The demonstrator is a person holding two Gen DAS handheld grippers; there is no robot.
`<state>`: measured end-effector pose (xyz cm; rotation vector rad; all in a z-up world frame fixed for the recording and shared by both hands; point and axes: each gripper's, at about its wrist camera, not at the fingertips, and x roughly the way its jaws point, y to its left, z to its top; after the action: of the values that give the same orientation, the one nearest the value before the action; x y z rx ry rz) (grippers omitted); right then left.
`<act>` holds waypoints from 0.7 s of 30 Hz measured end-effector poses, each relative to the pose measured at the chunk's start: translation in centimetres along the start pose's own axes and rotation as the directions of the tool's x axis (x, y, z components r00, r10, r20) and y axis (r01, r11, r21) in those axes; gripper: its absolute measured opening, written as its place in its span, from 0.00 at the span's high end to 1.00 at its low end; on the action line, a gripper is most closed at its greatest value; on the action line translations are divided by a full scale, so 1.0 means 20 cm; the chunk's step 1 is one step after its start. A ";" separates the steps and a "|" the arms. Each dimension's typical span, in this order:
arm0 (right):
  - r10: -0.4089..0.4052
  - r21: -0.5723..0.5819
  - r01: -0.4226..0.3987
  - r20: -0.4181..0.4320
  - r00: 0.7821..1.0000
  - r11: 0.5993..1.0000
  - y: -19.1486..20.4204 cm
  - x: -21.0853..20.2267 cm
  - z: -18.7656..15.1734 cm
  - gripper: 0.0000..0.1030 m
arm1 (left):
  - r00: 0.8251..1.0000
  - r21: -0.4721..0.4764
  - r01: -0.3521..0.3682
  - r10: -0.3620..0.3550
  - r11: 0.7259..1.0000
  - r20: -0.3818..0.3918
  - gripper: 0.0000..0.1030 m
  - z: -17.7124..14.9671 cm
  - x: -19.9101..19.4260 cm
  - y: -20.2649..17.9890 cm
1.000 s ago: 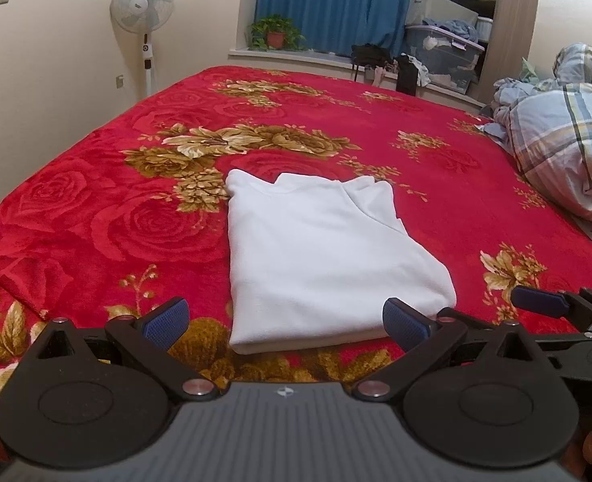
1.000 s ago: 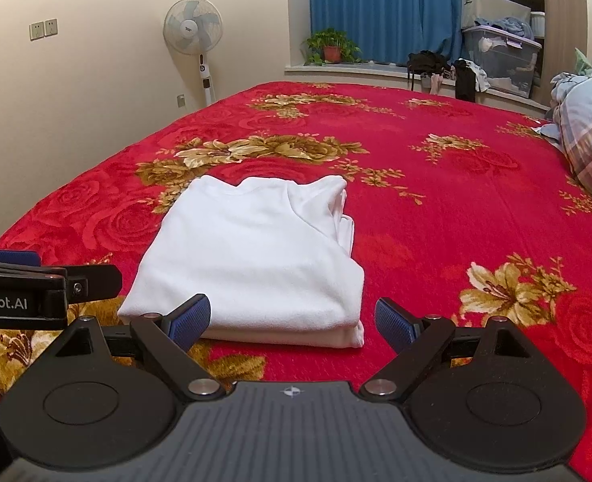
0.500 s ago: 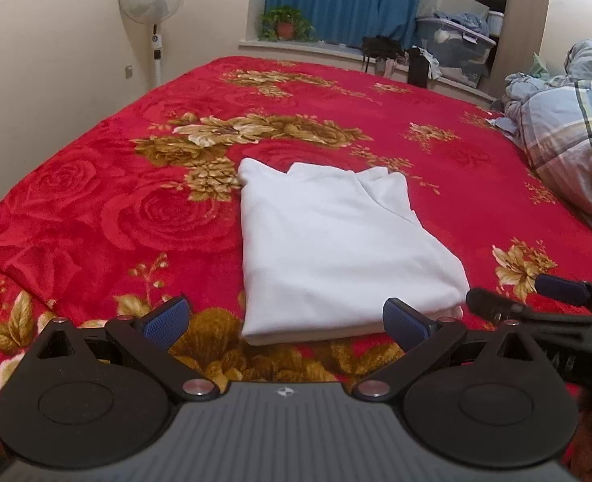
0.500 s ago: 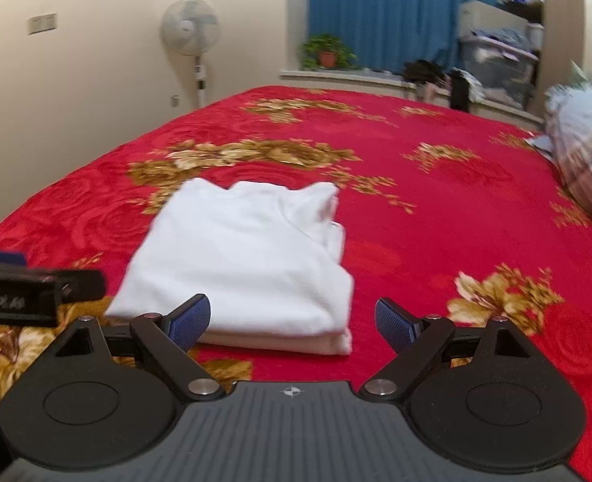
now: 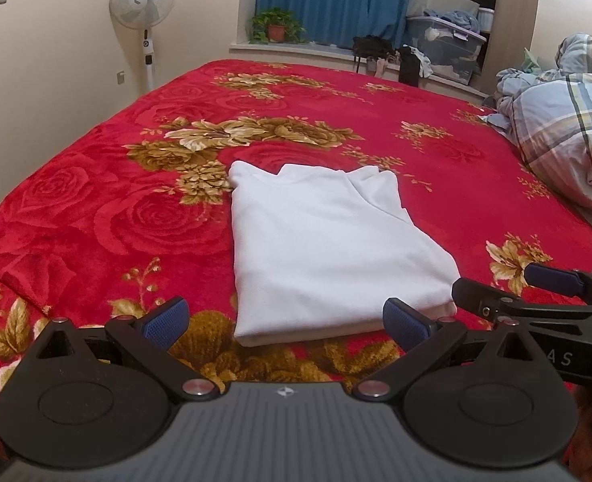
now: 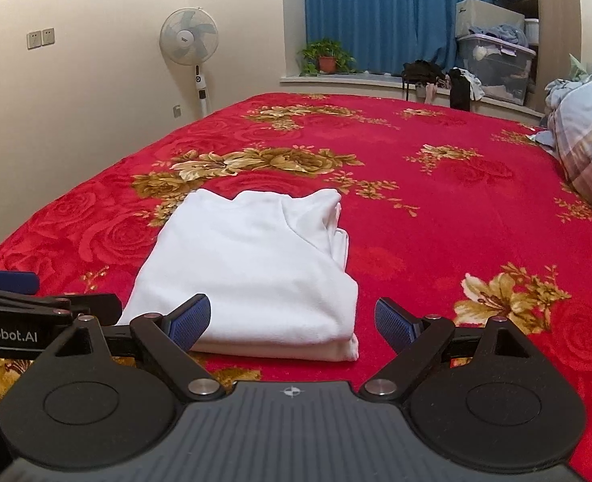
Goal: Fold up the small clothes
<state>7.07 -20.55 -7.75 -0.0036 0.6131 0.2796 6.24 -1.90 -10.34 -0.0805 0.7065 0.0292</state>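
A white garment (image 5: 328,249) lies folded into a flat rectangle on the red floral blanket (image 5: 95,209). My left gripper (image 5: 286,323) is open, its blue pads just short of the garment's near edge, holding nothing. In the right wrist view the same white garment (image 6: 252,269) lies ahead and slightly left. My right gripper (image 6: 292,319) is open and empty, with the left pad over the fold's near edge. The right gripper (image 5: 537,293) also shows at the right of the left wrist view, and the left gripper (image 6: 23,301) at the left of the right wrist view.
A plaid quilt (image 5: 569,128) is bunched at the bed's right side. A standing fan (image 5: 141,4) is by the left wall. A potted plant (image 5: 276,28), bags and plastic storage boxes (image 5: 444,48) line the window ledge before the blue curtain.
Both grippers have drawn back a little and lifted, both staying open. The folded garment has not moved.
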 end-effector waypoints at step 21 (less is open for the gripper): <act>0.001 0.006 -0.001 -0.008 1.000 1.000 0.00 0.01 0.00 0.13 | 1.000 -0.002 0.005 -0.005 1.000 -0.002 0.01 -0.01 0.00 0.00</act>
<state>7.18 -20.53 -7.89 0.0015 0.6222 0.2784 6.17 -1.95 -10.51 -0.0842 0.7079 0.0248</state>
